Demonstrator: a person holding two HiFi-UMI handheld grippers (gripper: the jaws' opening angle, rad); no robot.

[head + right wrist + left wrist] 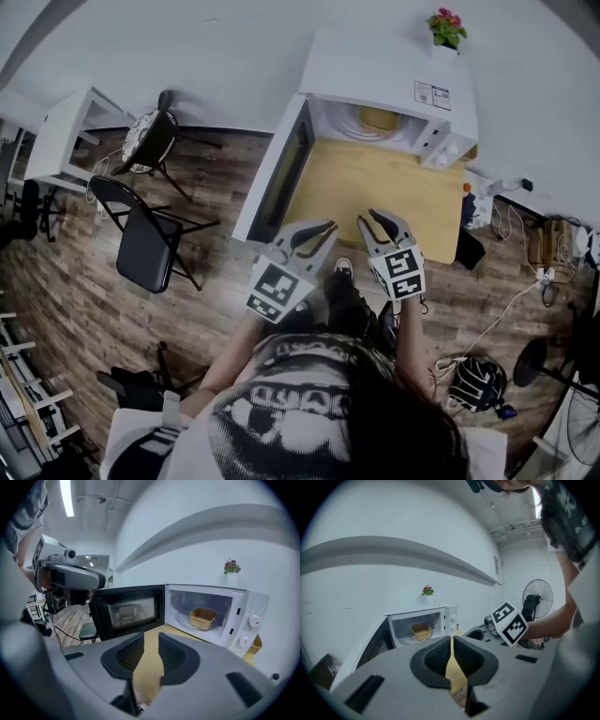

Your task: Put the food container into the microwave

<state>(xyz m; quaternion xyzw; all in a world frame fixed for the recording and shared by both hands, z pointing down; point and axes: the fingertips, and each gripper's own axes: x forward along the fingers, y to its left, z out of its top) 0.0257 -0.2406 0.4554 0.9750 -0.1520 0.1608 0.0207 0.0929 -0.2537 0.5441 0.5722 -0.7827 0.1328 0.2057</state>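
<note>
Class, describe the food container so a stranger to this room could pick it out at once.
Find the white microwave on the wooden table, its door swung open. Inside, on the turntable, sits the food container: a tan open tub, the only thing in the cavity.

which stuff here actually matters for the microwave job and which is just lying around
Job: food container inside the microwave, its open door, left gripper, right gripper.
Lying about: potted plant on the microwave, folding chair, fan, floor cable.
</note>
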